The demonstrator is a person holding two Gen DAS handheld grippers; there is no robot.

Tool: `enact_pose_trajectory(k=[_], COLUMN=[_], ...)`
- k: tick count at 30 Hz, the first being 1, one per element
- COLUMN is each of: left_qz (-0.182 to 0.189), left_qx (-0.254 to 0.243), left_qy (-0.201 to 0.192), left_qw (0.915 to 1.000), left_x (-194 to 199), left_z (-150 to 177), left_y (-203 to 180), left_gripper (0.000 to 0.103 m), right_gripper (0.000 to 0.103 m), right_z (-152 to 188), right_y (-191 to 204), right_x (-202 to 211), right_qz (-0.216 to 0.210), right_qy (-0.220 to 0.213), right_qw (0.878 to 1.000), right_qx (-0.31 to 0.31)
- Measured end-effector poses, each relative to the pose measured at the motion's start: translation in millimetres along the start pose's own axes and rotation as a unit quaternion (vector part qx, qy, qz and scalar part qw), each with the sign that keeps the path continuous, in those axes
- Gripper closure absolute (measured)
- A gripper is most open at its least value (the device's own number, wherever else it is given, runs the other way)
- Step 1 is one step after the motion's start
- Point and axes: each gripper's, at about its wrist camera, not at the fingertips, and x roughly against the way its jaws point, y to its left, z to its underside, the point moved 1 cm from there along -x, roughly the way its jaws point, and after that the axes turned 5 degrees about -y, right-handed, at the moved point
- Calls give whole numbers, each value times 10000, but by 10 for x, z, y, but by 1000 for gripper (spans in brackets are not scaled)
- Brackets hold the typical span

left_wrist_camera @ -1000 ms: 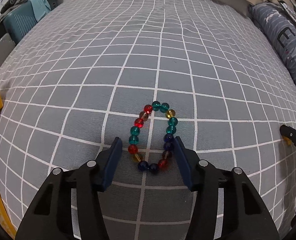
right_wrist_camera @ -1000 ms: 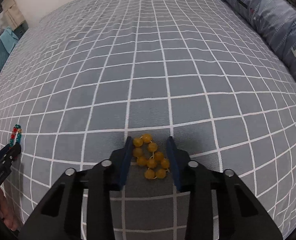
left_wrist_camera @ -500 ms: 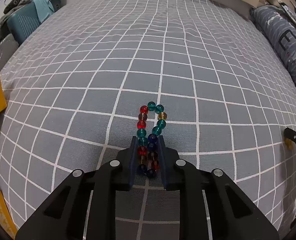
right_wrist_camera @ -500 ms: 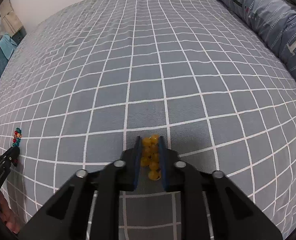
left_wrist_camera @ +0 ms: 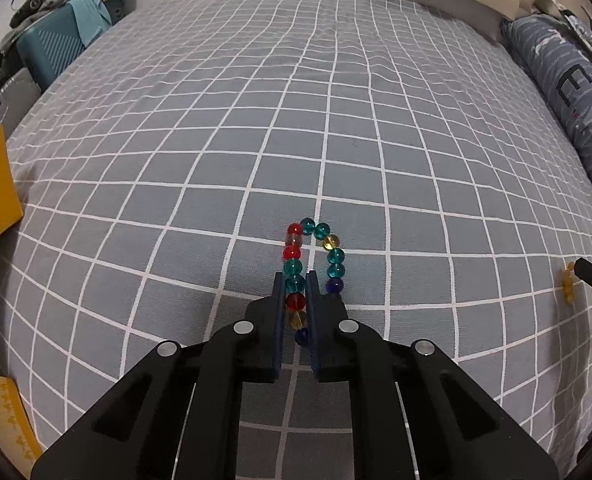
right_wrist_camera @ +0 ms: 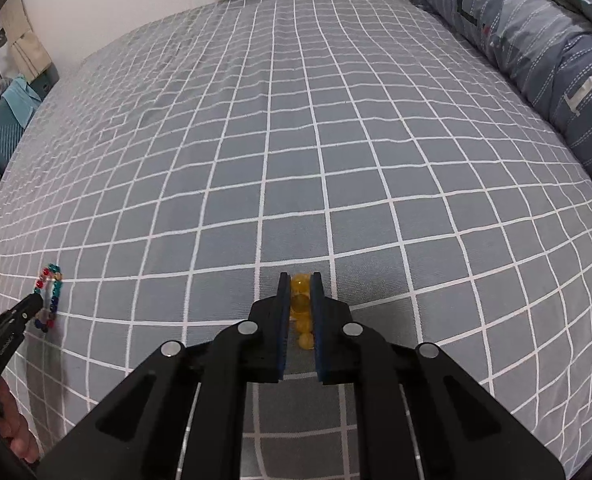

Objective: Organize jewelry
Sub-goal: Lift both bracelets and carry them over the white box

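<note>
Grasp step: left gripper [left_wrist_camera: 296, 280] pinches the multicolour bead bracelet [left_wrist_camera: 314, 258] on the near bedspread [left_wrist_camera: 256, 120]; right gripper [right_wrist_camera: 300, 282] pinches the yellow bead bracelet [right_wrist_camera: 301, 304]. Next, probably: lift both without snagging.

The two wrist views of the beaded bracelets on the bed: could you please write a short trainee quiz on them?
1. True or false: the left tool is shut on the multicoloured glass-bead bracelet.
2. Which does the right tool grip? A) the yellow bead bracelet B) a blue pillow C) a yellow box
3. Fill in: both bracelets lie on a grey bedcover with white ____ lines.

Key: 1 true; 2 A; 3 grid.
</note>
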Motion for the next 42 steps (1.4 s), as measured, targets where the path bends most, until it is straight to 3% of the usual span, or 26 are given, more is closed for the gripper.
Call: enact_pose_trajectory(k=[22, 27, 42], left_qz=[149, 40, 144], left_qx=[144, 99, -160], left_qy=[-254, -347, -490], left_qw=[9995, 9993, 9986], left_x=[532, 695, 1367], left_z=[-118, -163, -178], left_y=[73, 80, 3], left_gripper=[94, 94, 94], right_gripper=[94, 94, 94], right_z=[-118, -138, 60], right_y=[241, 286, 652], right_x=[617, 765, 1294], right_qz=[-238, -309, 28], right_qy=[-473, -565, -562], right_qw=[9984, 9977, 9983], right_qx=[212, 228, 159])
